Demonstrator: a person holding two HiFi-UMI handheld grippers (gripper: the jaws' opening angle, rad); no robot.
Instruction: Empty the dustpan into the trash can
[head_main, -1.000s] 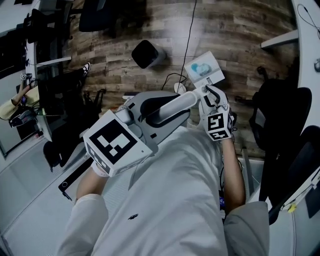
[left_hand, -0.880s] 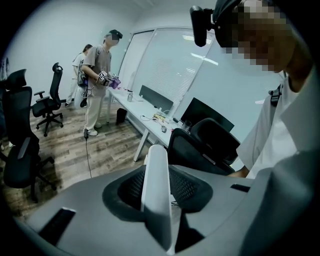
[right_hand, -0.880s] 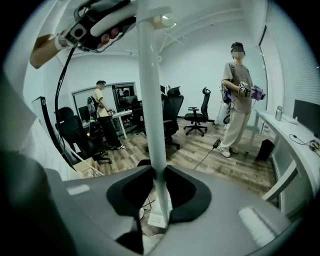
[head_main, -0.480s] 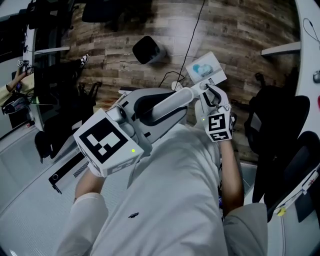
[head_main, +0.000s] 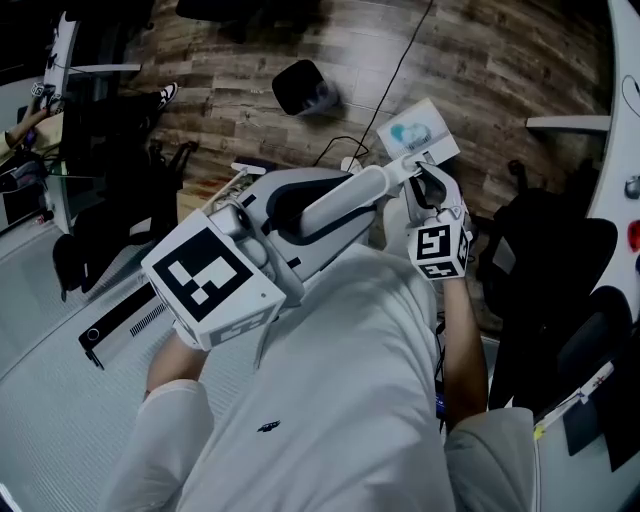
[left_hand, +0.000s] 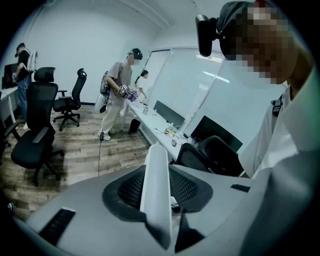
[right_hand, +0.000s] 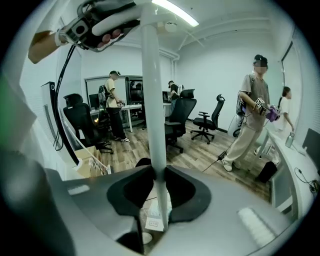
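Dustpan hangs above the wooden floor in the upper middle of the head view. It sits at the far end of a long white handle, and a pale blue patch shows on its face.

At the far left a white desk runs along the edge. Next comes the left gripper, its marker cube low and close to the camera and its body reaching up and to the right. In the left gripper view its jaws are clamped on the near end of the handle, which rises between them.

Past the left gripper, higher in the head view, the dark trash can stands on the floor. It is up and to the left of the dustpan and clearly apart from it. A black cable trails across the boards between the two.

Just below the dustpan is the right gripper, gripping the handle close to the pan. In the right gripper view the pole stands upright between its jaws, which have just been closing a little further on it.

At the far right are black office chairs. The person's white shirt fills the bottom of the head view.
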